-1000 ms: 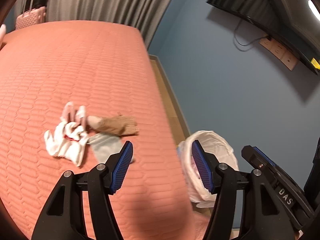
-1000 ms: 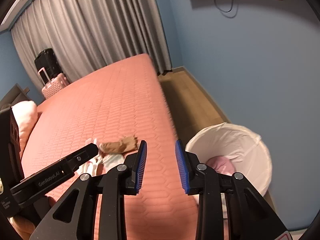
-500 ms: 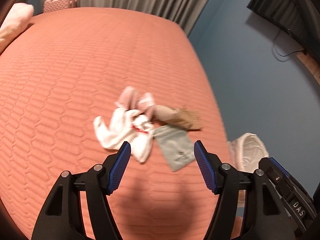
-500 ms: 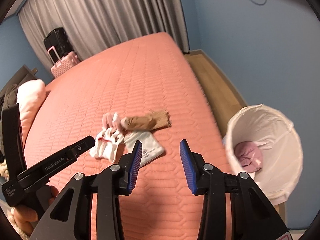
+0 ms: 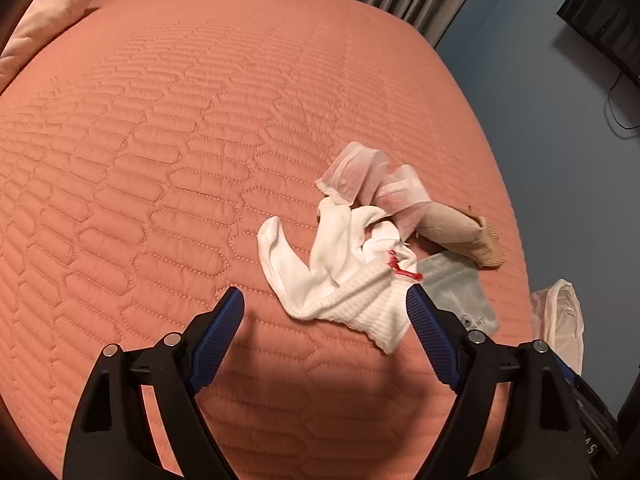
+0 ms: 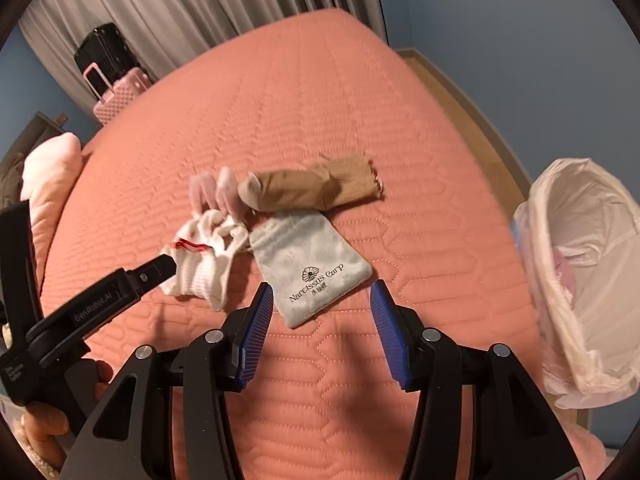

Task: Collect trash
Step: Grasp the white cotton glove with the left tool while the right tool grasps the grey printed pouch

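A small pile lies on the salmon quilted bed (image 5: pixel 160 160): a white sock with red stitching (image 5: pixel 344 272) (image 6: pixel 208 256), a pink sheer sock (image 5: pixel 360 176) (image 6: pixel 218 188), a tan sock (image 5: pixel 460 232) (image 6: pixel 312 188) and a grey drawstring pouch (image 5: pixel 460 300) (image 6: pixel 312 264). My left gripper (image 5: pixel 324 320) is open and empty, its jaws just short of the white sock. My right gripper (image 6: pixel 322 324) is open and empty, just short of the pouch. A white-lined trash bin (image 6: pixel 588 280) (image 5: pixel 560 320) stands beside the bed at the right, with something pink inside.
A pink pillow (image 6: pixel 48 176) (image 5: pixel 48 12) lies at the bed's head. A pink suitcase (image 6: pixel 116 100) and a black one (image 6: pixel 104 48) stand by grey curtains. A blue wall and wooden floor strip (image 6: pixel 472 112) run along the bed's right side.
Both grippers have swung left from the bin toward the pile and moved closer to it. The right gripper's jaws have opened wider. The items have not moved.
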`<control>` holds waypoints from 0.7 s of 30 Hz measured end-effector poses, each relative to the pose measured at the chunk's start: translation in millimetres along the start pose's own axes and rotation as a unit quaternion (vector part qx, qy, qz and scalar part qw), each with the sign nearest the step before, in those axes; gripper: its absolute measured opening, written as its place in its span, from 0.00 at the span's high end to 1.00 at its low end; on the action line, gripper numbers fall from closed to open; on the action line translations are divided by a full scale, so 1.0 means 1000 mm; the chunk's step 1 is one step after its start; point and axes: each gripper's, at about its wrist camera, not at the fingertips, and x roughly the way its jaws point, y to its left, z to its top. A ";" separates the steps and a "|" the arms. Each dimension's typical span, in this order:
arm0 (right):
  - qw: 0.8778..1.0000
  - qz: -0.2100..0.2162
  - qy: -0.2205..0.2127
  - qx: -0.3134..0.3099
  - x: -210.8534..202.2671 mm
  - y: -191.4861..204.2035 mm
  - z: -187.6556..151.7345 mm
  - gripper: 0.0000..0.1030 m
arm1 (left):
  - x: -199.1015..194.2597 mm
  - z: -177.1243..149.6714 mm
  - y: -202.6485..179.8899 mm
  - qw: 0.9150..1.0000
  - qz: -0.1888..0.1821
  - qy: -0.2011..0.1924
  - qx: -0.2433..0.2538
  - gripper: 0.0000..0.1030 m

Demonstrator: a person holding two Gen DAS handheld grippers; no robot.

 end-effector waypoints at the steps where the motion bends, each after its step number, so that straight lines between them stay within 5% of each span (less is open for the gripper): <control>1: 1.000 0.000 0.004 0.000 0.005 -0.001 0.001 0.51 | 0.004 0.001 0.001 1.000 -0.001 0.003 -0.001 0.23; 10: 0.999 -0.003 0.034 0.009 0.054 0.001 0.008 0.51 | 0.034 0.010 -0.005 1.000 -0.006 0.013 0.006 0.24; 14: 0.999 0.000 0.031 0.010 0.066 0.007 0.010 0.52 | 0.038 0.012 -0.011 1.000 -0.011 0.009 0.019 0.45; 16: 1.000 -0.001 0.028 0.007 0.068 0.011 0.011 0.59 | 0.038 0.012 -0.015 0.999 -0.022 0.010 0.028 0.57; 21: 0.999 0.009 0.035 0.009 0.072 0.016 0.014 0.95 | 0.036 0.009 -0.018 0.999 -0.039 0.015 0.033 0.78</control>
